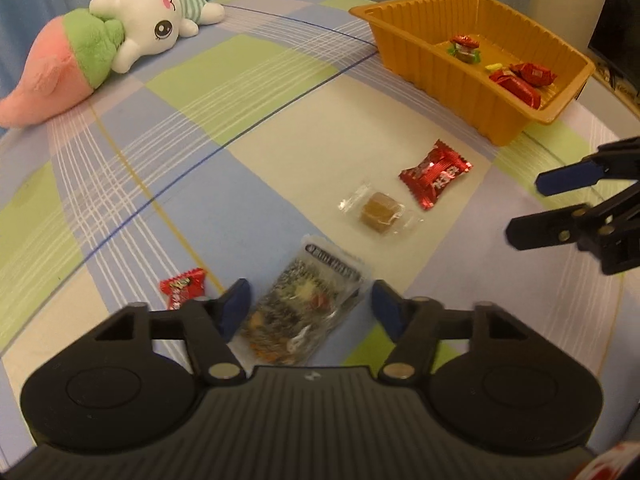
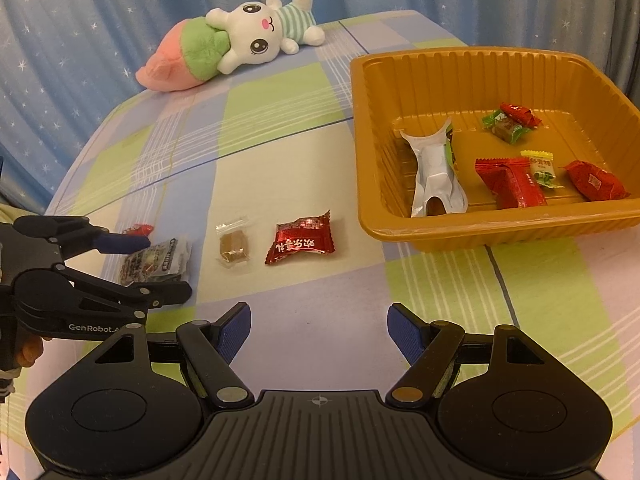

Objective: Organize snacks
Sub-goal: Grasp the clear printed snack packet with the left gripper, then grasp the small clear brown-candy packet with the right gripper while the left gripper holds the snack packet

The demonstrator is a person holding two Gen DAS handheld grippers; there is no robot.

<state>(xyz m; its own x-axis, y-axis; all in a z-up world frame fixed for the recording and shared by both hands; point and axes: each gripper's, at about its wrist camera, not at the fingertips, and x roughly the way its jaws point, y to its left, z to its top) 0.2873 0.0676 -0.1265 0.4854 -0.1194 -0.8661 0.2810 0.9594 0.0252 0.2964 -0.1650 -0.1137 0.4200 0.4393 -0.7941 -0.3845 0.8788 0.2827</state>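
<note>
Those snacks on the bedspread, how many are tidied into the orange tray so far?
Done: six wrapped snacks already lie in the orange tray. In hand: the left claw straddles the clear mixed-snack packet, pads not visibly pressing yet. Left: the small red candy, the brown cube sweet and the red packet. The right claw is open and empty.

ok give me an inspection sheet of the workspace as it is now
surface: checked cloth, flat
job's things: orange tray holding several wrapped snacks; on the cloth a red candy, a brown cube sweet, a clear snack packet and a small red candy
clutter: plush rabbit at the far edge
grippers: left gripper straddles the clear snack packet, pads not pressing; right gripper open, empty
cables: nothing seen
surroundings: blue starry curtain
</note>
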